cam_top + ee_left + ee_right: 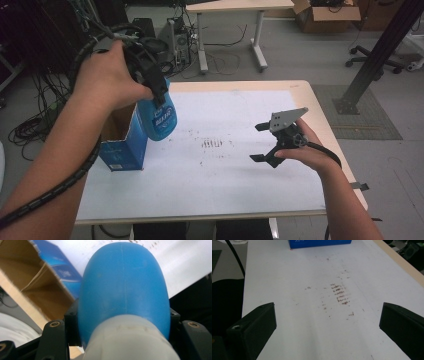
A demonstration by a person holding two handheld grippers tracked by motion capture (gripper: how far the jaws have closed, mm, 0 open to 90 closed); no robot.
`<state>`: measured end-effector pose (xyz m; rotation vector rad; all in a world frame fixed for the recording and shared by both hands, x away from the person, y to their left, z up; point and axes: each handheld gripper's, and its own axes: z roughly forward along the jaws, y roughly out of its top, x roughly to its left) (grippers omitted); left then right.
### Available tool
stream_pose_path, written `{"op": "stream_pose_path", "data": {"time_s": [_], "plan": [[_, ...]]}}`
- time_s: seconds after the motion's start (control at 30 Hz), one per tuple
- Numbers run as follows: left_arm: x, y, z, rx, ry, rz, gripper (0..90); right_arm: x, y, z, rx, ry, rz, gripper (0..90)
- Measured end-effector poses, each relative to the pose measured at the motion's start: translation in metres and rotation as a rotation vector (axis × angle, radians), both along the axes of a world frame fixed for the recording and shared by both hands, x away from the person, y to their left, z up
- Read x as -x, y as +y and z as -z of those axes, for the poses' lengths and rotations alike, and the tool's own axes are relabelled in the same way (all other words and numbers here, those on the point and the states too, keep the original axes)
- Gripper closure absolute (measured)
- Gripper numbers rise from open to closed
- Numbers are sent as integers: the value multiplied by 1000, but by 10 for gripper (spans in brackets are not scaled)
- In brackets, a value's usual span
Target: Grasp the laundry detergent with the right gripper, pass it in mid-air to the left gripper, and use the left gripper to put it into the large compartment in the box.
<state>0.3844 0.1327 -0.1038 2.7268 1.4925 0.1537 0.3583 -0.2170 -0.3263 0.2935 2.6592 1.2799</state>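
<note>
Two handheld grippers work over a white table (280,190). Left gripper (159,92) is clamped on a blue plastic bottle (161,117), hanging beside the open blue carton (122,142). Right gripper (262,142) hovers with jaws apart, holding nothing. Smooth, rounded plastic looks slippery and probably light; gripping near the pale neck (130,340) seems safest.
</note>
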Motion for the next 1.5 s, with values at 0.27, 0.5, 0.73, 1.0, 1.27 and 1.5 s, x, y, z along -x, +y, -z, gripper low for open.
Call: {"op": "stream_pose_path", "data": {"time_s": [0.27,0.5,0.73,1.0,1.27,1.5], "plan": [[-6,35,-25,10,-31,-152,387,-7,-7,-2,73,38,-9,17],[-9,68,-38,21,-35,-253,386,-14,-13,-18,167,55,-12,18],[-11,93,-44,9,-55,-358,386,-19,-12,-35,323,91,-72,25],[-15,106,-38,16,-53,-393,386,-21,-5,-50,505,89,-101,31],[-23,115,-20,-26,-37,-444,386,-20,0,-58,546,105,-120,32],[-26,124,0,-11,-26,-467,386,-19,5,-55,549,107,-129,33]]}}
